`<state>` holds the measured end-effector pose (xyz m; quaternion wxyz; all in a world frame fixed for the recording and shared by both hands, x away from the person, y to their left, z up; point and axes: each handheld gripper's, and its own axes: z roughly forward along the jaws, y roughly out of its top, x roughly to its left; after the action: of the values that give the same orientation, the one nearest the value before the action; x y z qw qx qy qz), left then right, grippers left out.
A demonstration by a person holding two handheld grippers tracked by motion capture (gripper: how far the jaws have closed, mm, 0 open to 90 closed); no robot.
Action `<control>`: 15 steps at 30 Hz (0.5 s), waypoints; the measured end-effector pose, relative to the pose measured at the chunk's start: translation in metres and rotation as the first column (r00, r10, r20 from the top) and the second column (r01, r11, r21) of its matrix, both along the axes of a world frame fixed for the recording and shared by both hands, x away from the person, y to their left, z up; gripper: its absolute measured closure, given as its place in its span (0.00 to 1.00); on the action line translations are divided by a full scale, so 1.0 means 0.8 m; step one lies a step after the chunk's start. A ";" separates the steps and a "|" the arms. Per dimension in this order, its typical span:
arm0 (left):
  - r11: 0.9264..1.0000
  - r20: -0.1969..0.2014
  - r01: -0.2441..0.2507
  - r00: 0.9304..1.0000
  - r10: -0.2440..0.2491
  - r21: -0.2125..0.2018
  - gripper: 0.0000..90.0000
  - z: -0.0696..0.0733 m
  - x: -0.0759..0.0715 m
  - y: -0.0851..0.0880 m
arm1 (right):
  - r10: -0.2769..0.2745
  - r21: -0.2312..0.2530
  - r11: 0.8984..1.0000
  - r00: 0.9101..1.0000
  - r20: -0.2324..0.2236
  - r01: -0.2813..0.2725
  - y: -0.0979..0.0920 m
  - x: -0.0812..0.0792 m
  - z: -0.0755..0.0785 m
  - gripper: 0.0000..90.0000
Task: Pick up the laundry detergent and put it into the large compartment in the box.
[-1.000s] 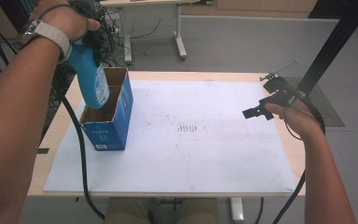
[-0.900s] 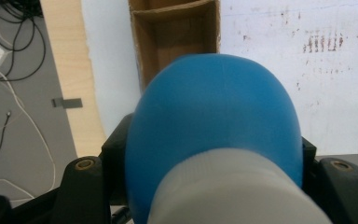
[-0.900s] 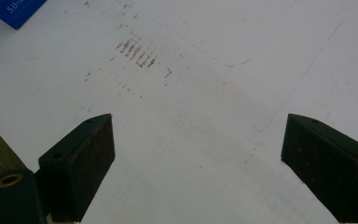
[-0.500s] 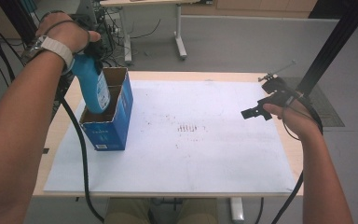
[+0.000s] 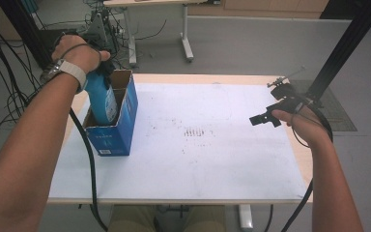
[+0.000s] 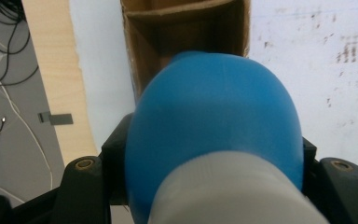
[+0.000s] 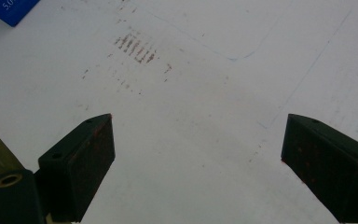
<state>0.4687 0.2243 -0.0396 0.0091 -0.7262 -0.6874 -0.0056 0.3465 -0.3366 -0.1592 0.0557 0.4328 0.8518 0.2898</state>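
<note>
Blue bottle hangs upright, lower half inside open cardboard box at table's left side, clamped at the neck by left gripper. Right gripper hovers over white sheet, jaws spread wide, holding nothing.

The blue carton stands upright near the worktop's left edge, its open top taken up by the blue bottle that the left tool grips from above — no way in there past bottle and cardboard walls. From the carton rightward the white sheet lies bare, free to cross, as far as the right tool, jaws spread wide over the right side — beyond it a black post rises off the far right corner.
</note>
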 end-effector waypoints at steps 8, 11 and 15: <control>1.000 0.014 0.003 1.000 -0.002 -0.029 0.43 -0.042 -0.001 0.011 | -0.007 0.008 1.000 1.000 -0.008 0.007 -0.002 0.000 -0.009 0.10; 1.000 0.014 0.001 1.000 -0.001 -0.031 0.43 -0.056 -0.001 0.014 | -0.004 0.004 1.000 1.000 -0.015 0.004 -0.001 0.001 -0.013 0.10; 0.999 0.019 0.006 1.000 -0.005 -0.032 0.43 -0.068 -0.002 0.014 | -0.008 0.005 1.000 1.000 -0.019 0.008 -0.001 0.002 -0.015 0.10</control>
<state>0.4672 0.2355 -0.0943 -0.0088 -0.7281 -0.6854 -0.0014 0.3484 -0.3372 -0.1711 0.0476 0.4391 0.8499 0.2874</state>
